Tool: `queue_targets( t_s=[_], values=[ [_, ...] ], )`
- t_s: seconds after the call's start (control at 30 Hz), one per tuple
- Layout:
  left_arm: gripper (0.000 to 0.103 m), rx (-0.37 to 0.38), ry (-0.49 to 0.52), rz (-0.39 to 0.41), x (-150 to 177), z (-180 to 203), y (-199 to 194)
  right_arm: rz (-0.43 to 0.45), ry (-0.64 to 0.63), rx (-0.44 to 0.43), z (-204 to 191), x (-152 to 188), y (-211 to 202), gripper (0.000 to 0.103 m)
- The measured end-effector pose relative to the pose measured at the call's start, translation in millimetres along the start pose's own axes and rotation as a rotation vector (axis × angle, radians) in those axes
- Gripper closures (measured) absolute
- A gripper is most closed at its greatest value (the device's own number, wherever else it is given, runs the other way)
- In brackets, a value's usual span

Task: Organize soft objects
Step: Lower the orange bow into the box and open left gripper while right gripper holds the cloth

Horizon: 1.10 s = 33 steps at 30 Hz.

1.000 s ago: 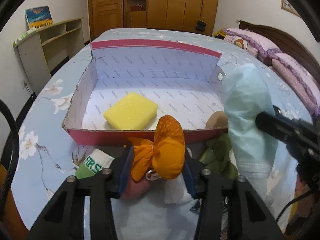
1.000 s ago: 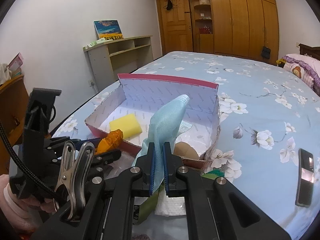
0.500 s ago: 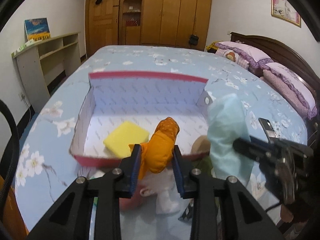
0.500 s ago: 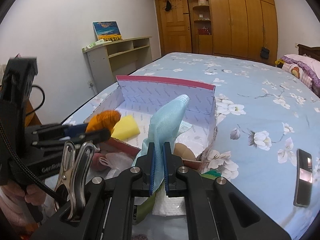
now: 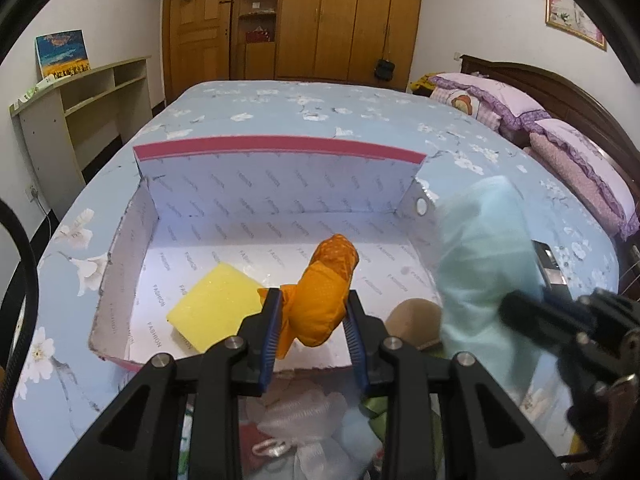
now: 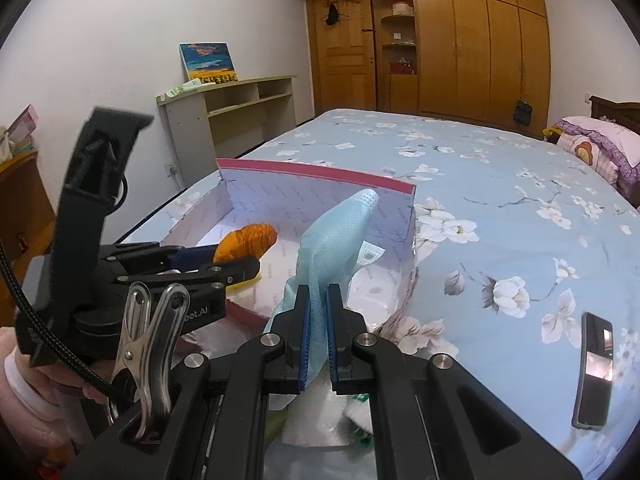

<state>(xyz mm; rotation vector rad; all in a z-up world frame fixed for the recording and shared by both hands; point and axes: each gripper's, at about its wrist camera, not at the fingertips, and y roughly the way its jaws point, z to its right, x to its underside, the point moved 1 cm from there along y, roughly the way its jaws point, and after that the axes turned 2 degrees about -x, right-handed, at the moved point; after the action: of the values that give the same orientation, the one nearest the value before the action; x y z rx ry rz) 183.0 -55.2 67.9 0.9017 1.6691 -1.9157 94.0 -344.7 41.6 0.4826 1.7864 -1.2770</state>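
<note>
Left wrist view: bed (image 5: 360,120) w/ light-blue floral sheet fills the room; wooden wardrobes (image 5: 348,20) at far wall, pale shelf unit (image 5: 80,108) on left, purple pillows (image 5: 560,136) + dark headboard on right. Open pink-edged box (image 5: 280,184) sits on the sheet, yellow sponge (image 5: 214,310) on its white floor. Left gripper (image 5: 312,322) is clamped on orange cloth (image 5: 324,292), held above the box's near edge. Loose soft items lie below the gripper, blurred.

Right wrist view: right gripper (image 6: 318,336) is pressed tight on light-blue cloth (image 6: 336,240), beside the box's near right corner. Phone (image 6: 594,368) lies on the sheet at right. Painting (image 6: 208,62) atop the shelf.
</note>
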Motion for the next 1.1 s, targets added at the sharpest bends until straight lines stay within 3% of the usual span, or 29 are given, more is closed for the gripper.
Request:
queue_targets(
  t_s=[0.17, 0.3, 0.5, 0.87, 1.1],
  values=[
    [0.070, -0.008, -0.023, -0.019, 1, -5, 16, -0.008, -0.009, 0.014, 5, -6, 9, 0.095],
    [0.057, -0.007, -0.015, 0.005, 3, -5, 18, -0.010, -0.015, 0.013, 6, -12, 18, 0.095],
    [0.045, -0.001, 0.021, 0.017, 5, 0, 17, -0.017, -0.014, 0.019, 9, -18, 34, 0.095],
    [0.045, 0.041, -0.033, 0.017, 6, -6, 11, -0.062, -0.026, 0.062, 28, -28, 73, 0.095],
    [0.045, 0.030, -0.042, 0.014, 4, -10, 7, -0.102, -0.025, 0.055, 32, -23, 90, 0.095]
  ],
)
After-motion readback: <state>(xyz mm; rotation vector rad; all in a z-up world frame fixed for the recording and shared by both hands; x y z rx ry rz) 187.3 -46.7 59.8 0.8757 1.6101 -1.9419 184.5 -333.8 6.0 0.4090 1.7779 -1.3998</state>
